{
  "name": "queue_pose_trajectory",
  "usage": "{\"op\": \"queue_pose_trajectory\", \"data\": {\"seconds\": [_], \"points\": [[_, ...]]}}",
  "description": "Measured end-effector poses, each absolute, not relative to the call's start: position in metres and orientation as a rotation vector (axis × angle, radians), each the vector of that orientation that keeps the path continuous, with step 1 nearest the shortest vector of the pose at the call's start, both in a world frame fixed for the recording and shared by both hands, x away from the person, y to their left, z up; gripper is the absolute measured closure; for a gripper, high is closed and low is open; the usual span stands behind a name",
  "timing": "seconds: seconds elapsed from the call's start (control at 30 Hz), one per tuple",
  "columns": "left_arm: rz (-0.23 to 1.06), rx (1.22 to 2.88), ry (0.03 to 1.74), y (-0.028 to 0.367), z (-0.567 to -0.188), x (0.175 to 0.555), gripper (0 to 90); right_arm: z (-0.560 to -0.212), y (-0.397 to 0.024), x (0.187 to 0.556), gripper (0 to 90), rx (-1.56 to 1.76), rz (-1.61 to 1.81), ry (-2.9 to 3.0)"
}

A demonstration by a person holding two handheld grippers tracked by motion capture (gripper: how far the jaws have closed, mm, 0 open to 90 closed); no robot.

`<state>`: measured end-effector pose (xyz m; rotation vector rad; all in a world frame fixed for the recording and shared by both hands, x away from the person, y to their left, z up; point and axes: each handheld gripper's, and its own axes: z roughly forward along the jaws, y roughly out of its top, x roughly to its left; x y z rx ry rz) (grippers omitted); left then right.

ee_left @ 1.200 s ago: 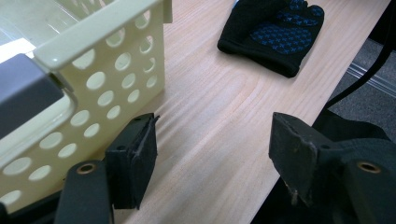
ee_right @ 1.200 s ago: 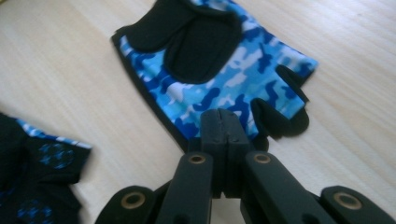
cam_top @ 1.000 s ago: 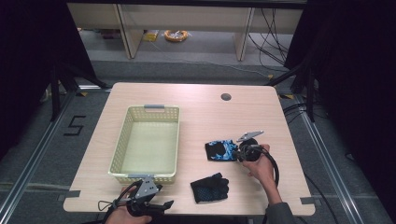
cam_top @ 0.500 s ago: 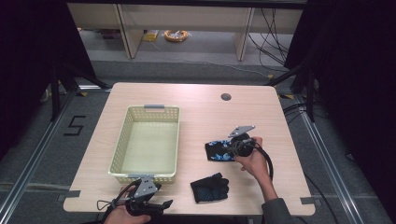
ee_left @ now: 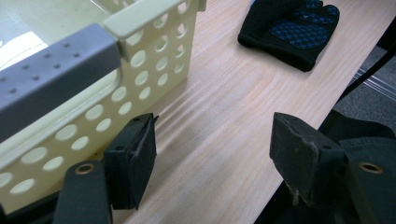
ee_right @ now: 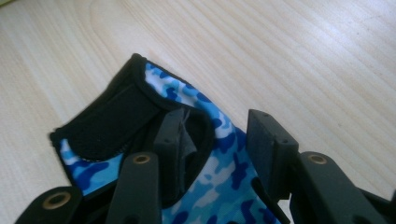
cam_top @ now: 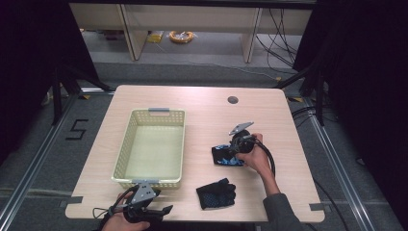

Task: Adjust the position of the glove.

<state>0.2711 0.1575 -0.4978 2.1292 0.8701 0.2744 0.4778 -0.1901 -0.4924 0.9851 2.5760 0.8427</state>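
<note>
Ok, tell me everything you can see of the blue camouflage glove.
The blue camouflage glove is stretchy-looking fabric in blue, white and navy patches with black edging and a black wrist strap. It lies flat on the wooden table, right of the basket. The right gripper is down over it, jaws apart, one by the cuff opening.

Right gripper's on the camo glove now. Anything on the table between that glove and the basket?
Nothing visible. Bare table lies between the blue camo glove and the basket. The black glove sits nearer the front edge, off that line. The right gripper is open over the camo glove.
</note>
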Motion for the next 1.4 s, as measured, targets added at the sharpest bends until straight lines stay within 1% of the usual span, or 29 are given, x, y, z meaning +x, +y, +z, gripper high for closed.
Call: {"op": "queue_pose_trajectory", "data": {"seconds": [0.07, 0.2, 0.27, 0.33, 0.5, 0.6, 0.67, 0.73, 0.77, 0.9, 1.03, 1.13, 1.17, 1.23, 1.4], "points": [[0.261, 2.113, 0.896, 0.157, -0.498, 0.270, 31.2, -0.496, -0.192, 0.481, 62.3, 0.984, 0.871, 2.580], [0.276, 2.119, 0.880, 0.159, -0.498, 0.270, 31.1, -0.498, -0.195, 0.481, 71.6, 0.985, 0.912, 2.604], [0.263, 2.127, 0.890, 0.159, -0.499, 0.269, 31.1, -0.500, -0.197, 0.479, 78.1, 0.963, 0.943, 2.598], [0.286, 2.150, 0.864, 0.159, -0.498, 0.270, 31.3, -0.499, -0.198, 0.479, 84.7, 0.970, 0.942, 2.590], [0.287, 2.151, 0.861, 0.158, -0.499, 0.271, 31.5, -0.501, -0.199, 0.478, 86.0, 0.977, 0.988, 2.558], [0.297, 2.158, 0.864, 0.158, -0.501, 0.271, 31.5, -0.495, -0.200, 0.476, 86.2, 0.958, 1.023, 2.553], [0.263, 2.133, 0.879, 0.156, -0.501, 0.270, 31.5, -0.487, -0.200, 0.473, 86.2, 0.931, 1.006, 2.558], [0.274, 2.135, 0.863, 0.156, -0.501, 0.270, 31.5, -0.479, -0.199, 0.470, 86.3, 0.910, 1.038, 2.545], [0.284, 2.161, 0.855, 0.158, -0.501, 0.271, 31.5, -0.474, -0.199, 0.467, 86.3, 0.909, 1.054, 2.536], [0.279, 2.150, 0.856, 0.157, -0.501, 0.270, 31.5, -0.458, -0.201, 0.457, 86.2, 0.888, 1.087, 2.522], [0.266, 2.127, 0.879, 0.157, -0.500, 0.269, 31.1, -0.440, -0.202, 0.440, 86.3, 0.852, 1.151, 2.525], [0.288, 2.152, 0.855, 0.159, -0.499, 0.270, 30.0, -0.433, -0.200, 0.424, 86.2, 0.828, 1.207, 2.542], [0.277, 2.130, 0.865, 0.157, -0.499, 0.270, 29.2, -0.432, -0.200, 0.418, 86.3, 0.820, 1.218, 2.543], [0.288, 2.153, 0.862, 0.158, -0.499, 0.270, 27.2, -0.432, -0.199, 0.405, 86.2, 0.798, 1.255, 2.559], [0.276, 2.145, 0.878, 0.157, -0.499, 0.269, 26.0, -0.434, -0.196, 0.383, 86.2, 0.779, 1.322, 2.589]]}}
